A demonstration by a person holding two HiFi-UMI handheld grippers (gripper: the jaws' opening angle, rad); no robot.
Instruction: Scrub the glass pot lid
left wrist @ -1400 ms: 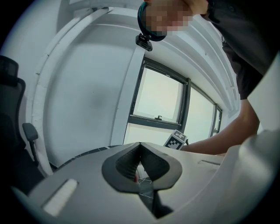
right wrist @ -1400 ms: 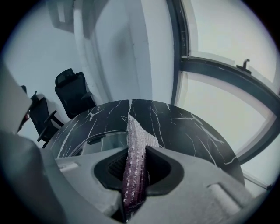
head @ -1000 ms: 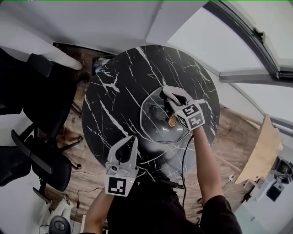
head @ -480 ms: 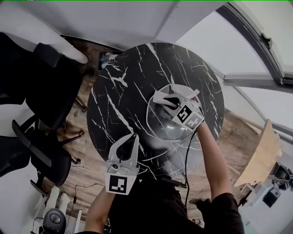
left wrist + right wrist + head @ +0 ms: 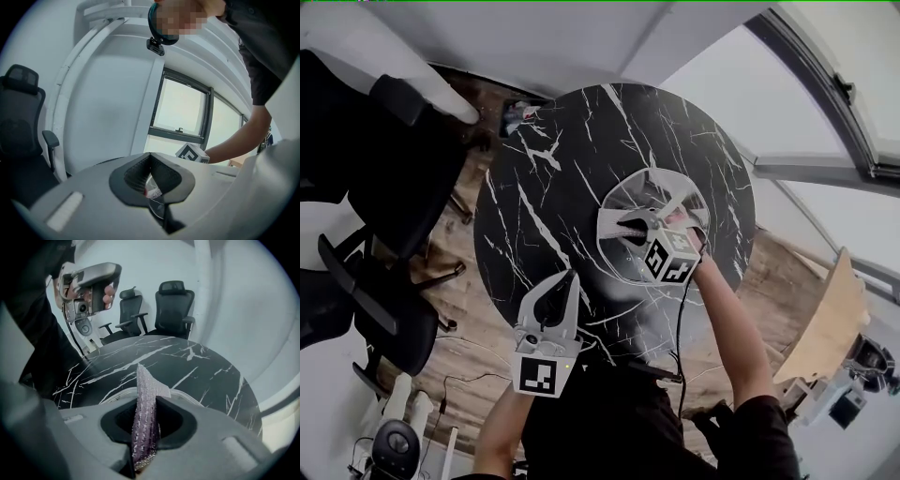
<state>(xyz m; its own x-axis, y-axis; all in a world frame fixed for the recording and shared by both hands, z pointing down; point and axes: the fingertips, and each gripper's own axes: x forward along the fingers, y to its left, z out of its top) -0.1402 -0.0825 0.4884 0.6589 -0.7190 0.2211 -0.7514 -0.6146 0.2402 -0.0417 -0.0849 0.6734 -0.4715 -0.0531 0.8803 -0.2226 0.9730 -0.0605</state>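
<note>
Right tool (image 5: pixel 630 225) swung left, cloth (image 5: pixel 143 418) over lid (image 5: pixel 611 251).

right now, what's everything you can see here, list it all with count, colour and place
table: one, black marble with white veins, round, middle of the head view
glass pot lid: one, clear, lying on the table's right part
scrubbing cloth: one, purple, upright between the right tool's jaws, over the lid
office chairs: at least two, black, on the floor beyond the table
window: one, dark frame, in the wall past the table
floor: brown wood, around the table
left tool: one, white, jaws together and empty, over the table's near edge
right tool: one, white, shut on the cloth, above the lid
right arm: one, black sleeve, reaching to the lid
</note>
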